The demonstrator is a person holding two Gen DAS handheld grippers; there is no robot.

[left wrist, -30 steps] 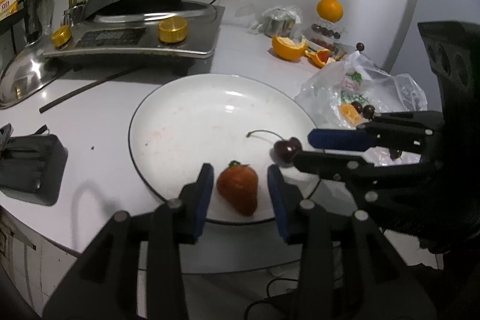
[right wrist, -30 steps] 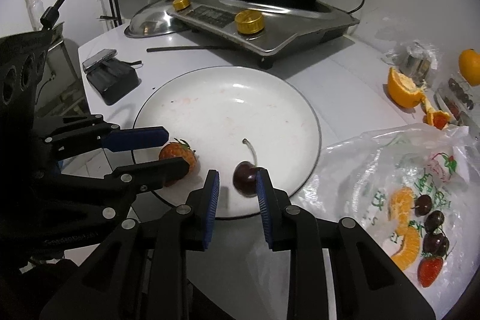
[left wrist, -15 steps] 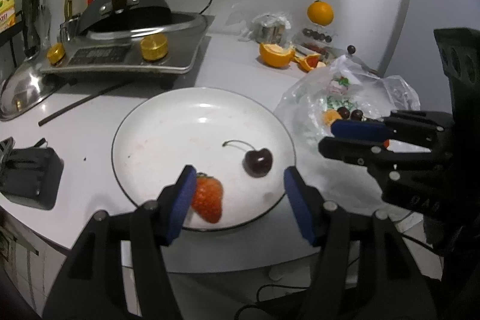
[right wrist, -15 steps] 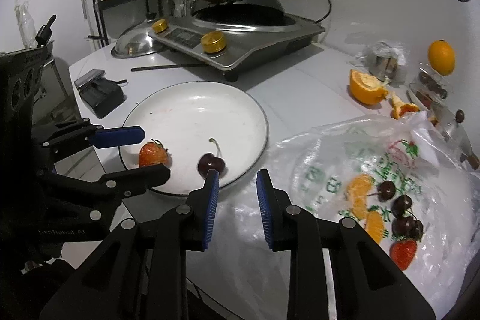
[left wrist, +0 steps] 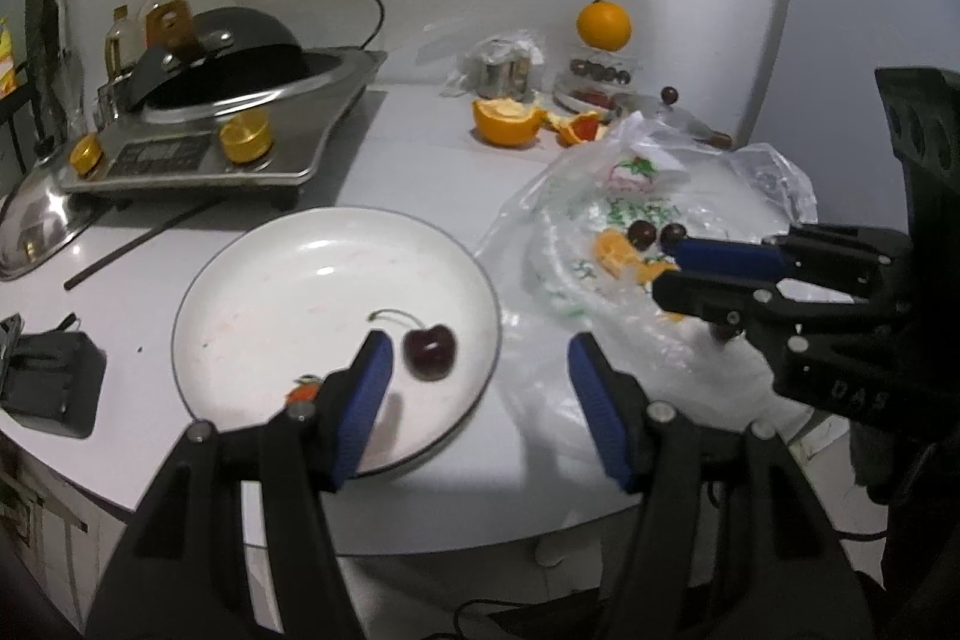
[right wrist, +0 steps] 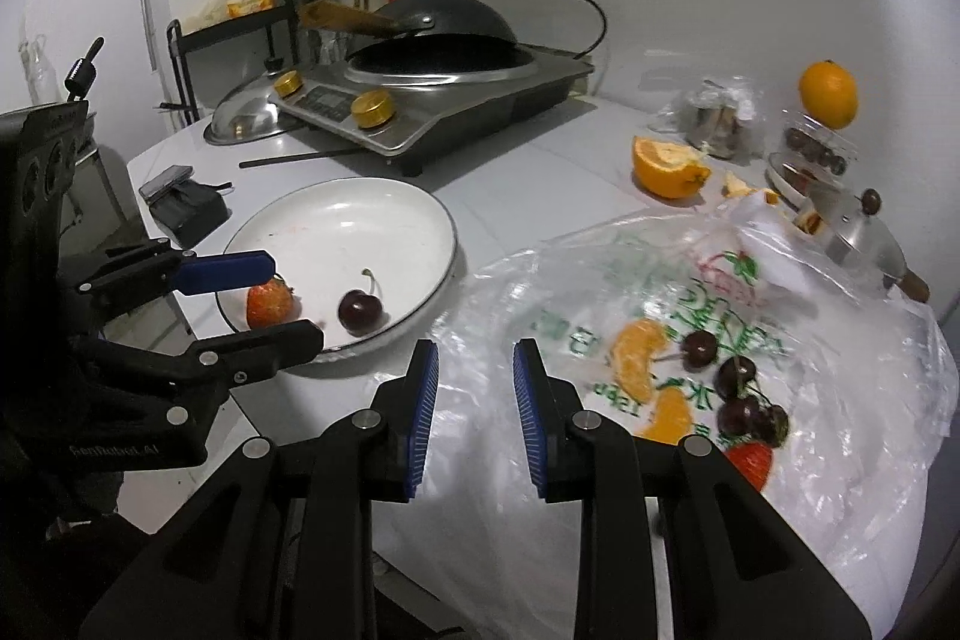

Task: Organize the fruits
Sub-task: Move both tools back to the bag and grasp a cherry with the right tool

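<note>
The left claw [left wrist: 480, 358] hung above the near rim of the white plate [left wrist: 252, 268], spread wide with nothing between its fingers; its jaws had just been opening. The cherry [left wrist: 428, 351] lay on the plate just inside the left blue pad [left wrist: 366, 400], apart from it. The strawberry [right wrist: 270, 303] lay on the plate beside the cherry; in the left wrist view it was almost hidden behind that same finger, and in the right wrist view it sat between the left claw's two fingers without clearly touching either.

The right claw [right wrist: 474, 388] hung over the near edge of the clear plastic bag [right wrist: 810, 490], its fingers at their narrowest and pinching nothing. A small gap showed between the pads. The plate with the cherry and strawberry lay off to its left, well clear of its tips. Inside the bag, ahead and to the right of the right claw, lay orange slices [right wrist: 636, 358], several more dark cherries [right wrist: 738, 400] and another strawberry [right wrist: 747, 463].

Farther back on the table [left wrist: 420, 172] sat a cut orange half [left wrist: 504, 124] and a whole orange [left wrist: 603, 25], with a cooker and pan [left wrist: 240, 64] at the left.
</note>
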